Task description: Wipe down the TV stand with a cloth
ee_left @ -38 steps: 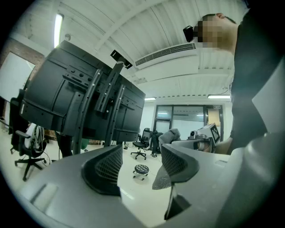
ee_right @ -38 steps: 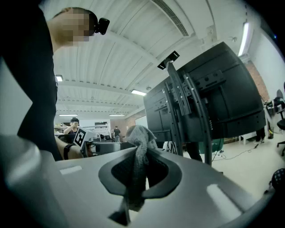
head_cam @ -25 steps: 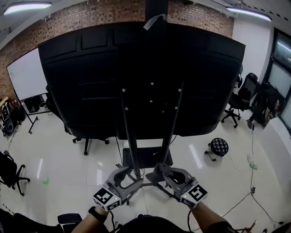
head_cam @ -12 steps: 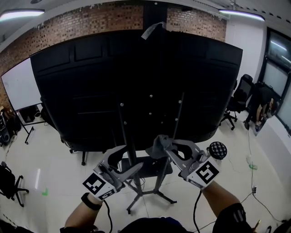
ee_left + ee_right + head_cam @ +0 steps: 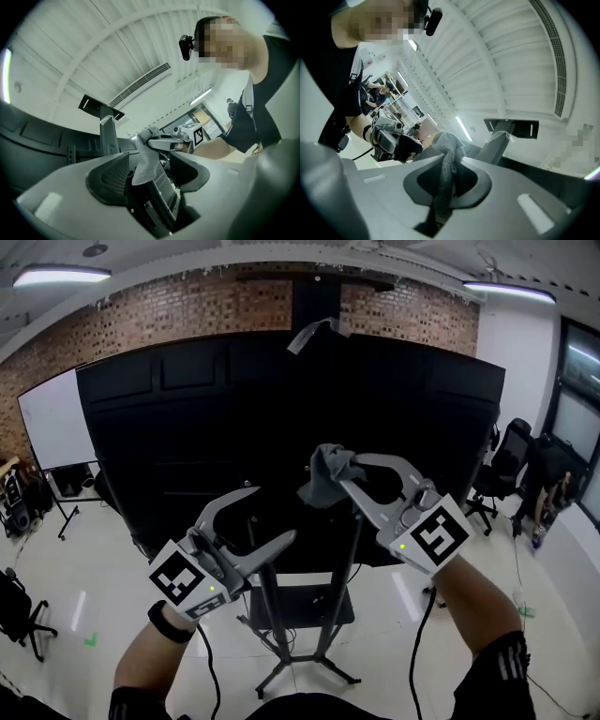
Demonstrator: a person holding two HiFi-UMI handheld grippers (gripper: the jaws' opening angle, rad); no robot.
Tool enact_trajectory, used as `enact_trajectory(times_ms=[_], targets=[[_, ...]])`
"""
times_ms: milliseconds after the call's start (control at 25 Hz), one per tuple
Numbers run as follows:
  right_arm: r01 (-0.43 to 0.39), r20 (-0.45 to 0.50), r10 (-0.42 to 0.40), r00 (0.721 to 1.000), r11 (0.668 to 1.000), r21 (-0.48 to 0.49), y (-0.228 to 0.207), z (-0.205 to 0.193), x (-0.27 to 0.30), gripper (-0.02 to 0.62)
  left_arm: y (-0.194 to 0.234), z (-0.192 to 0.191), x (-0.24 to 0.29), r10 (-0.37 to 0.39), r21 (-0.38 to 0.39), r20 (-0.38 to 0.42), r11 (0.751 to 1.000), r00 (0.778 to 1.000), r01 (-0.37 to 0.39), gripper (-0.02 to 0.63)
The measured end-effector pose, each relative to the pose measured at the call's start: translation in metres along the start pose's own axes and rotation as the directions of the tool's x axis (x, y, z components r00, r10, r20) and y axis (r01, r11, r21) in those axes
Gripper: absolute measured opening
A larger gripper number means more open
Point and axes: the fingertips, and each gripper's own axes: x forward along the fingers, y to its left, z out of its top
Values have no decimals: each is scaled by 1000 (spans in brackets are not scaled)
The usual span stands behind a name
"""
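While the right gripper (image 5: 354,472) clamps its fingers on the grey cloth (image 5: 325,476), the left gripper (image 5: 274,515) sits at its 8 o'clock. Its fingers are apart, seemingly empty, with the TV stand (image 5: 323,615) at 6 o'clock.

Office or meeting space. A brick wall (image 5: 187,306) runs behind a whiteboard (image 5: 52,427) on legs. Wheeled office chairs (image 5: 511,451) stand on a glossy white floor (image 5: 94,615). Strip lights (image 5: 56,276) hang from a slatted ceiling (image 5: 520,70) with a vent. A large TV (image 5: 187,446) sits on a stand (image 5: 300,615) with splayed feet.
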Motion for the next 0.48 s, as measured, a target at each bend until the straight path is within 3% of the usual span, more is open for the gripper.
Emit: enact_trajectory(times_ms=[160,320,480], targets=[[23,6,-23,1000,997,-78,-49,28,19,20,20,30,23,1,72,-7,997,1000,-1,296],[48,29,-44,999,987,-154,-96,62,42,20,42,59,40,-2,85,1,996,1000,2,296],[48,-10,-53,999,965,-257,-128,82,72,20,66,73,63,-6,111,-42,994,999,11,296]])
